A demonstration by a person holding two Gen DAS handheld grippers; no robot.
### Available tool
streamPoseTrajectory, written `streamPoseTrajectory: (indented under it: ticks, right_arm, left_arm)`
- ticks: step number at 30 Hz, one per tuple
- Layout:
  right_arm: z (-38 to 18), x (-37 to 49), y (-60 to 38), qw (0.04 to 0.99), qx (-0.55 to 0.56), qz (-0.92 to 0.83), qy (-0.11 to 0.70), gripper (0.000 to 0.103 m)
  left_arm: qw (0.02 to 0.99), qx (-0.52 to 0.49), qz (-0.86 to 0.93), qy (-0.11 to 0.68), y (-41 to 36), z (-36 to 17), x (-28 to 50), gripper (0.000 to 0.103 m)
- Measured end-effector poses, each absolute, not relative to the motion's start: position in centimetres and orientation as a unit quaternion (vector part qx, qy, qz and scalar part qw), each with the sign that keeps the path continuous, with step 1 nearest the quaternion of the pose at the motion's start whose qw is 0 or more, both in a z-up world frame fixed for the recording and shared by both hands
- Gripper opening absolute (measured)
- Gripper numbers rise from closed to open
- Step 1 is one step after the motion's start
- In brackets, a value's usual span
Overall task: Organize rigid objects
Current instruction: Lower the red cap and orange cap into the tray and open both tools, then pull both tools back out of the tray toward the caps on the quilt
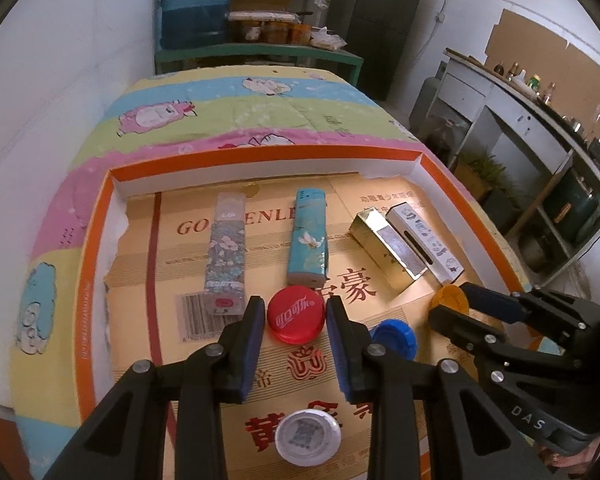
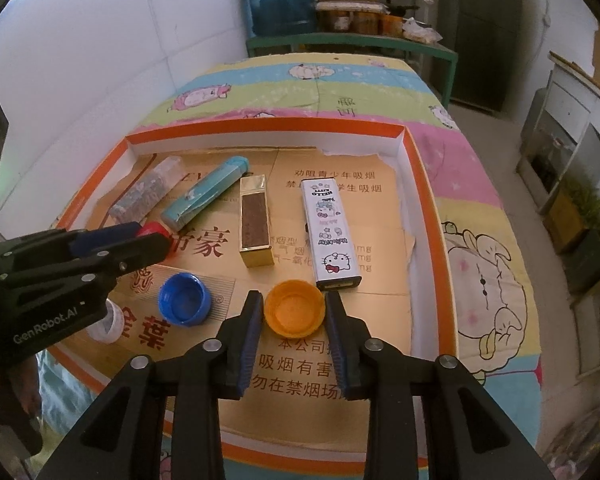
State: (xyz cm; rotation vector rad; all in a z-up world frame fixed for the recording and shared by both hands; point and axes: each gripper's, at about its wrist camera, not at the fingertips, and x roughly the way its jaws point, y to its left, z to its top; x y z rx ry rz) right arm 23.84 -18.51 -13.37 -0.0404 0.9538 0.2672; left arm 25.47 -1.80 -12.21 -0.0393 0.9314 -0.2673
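The cardboard sheet [image 1: 228, 240] lining the tray carries "GO…ENLE" in dark red letters, partly covered, large Chinese characters such as 豪 and 金葉, the smoking warnings 吸烟有害 and 劝阻青少年吸烟, and a barcode. The red bottle cap [image 1: 296, 314] bears 可口可乐 in white script. The white box [image 2: 332, 232] shows "Hello Kitty". One gripper body [image 2: 44, 324] reads "GenRobot.AI", another [image 1: 528, 418] "DAS".

Four slim rectangular lighters lie flat in a row: grey floral [image 1: 226, 254], teal [image 1: 308, 238], gold [image 2: 254, 220], white cartoon-printed [image 2: 332, 232]. Nearer lie round plastic caps: red [image 1: 296, 314], blue [image 2: 184, 298] and orange [image 2: 295, 309] both hollow-side up, white [image 1: 308, 436].
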Motion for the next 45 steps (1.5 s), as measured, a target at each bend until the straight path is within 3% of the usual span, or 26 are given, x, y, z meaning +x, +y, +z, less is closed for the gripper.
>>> streamPoseTrajectory:
  ticks: [3, 45]
  right_arm:
    - [-13.2, 23.7, -18.6, 0.880, -0.019, 0.127, 0.457, 0.043]
    - [-7.6, 15.2, -19.0, 0.903, 0.001, 0.137, 0.407, 0.043]
  left_arm:
    - [0.887, -0.020, -0.130, 0.443, -1.8, -11.9, 25.2, 0.048]
    - [0.920, -0.054, -0.138, 0.363, 0.8, -4.9, 16.4, 0.048]
